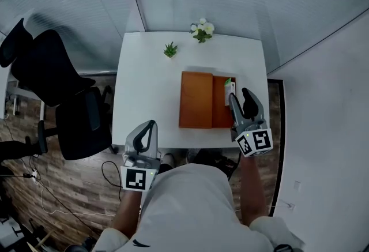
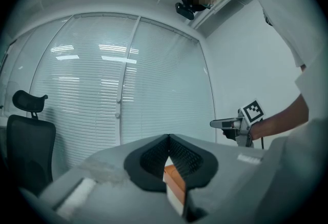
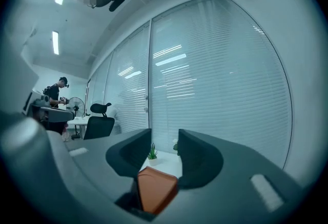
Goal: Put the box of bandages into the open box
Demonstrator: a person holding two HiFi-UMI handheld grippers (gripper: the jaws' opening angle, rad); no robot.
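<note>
An orange box (image 1: pixel 196 100) lies open on the white table (image 1: pixel 144 83), lid flap to the left. A small white and green box of bandages (image 1: pixel 230 89) lies in its right half, at the far end. My right gripper (image 1: pixel 239 96) hovers over the box's near right corner, just short of the bandages, jaws apart with nothing between them. In the right gripper view (image 3: pixel 165 138) the orange box (image 3: pixel 156 187) shows below the gap. My left gripper (image 1: pixel 149 125) is held off the table's front left edge. Its jaws (image 2: pixel 168 138) are shut and empty.
A small green plant (image 1: pixel 170 49) and a pot of white flowers (image 1: pixel 202 30) stand at the table's far edge. A black office chair (image 1: pixel 63 95) is left of the table. Glass walls with blinds run behind. Another person stands far off in the right gripper view.
</note>
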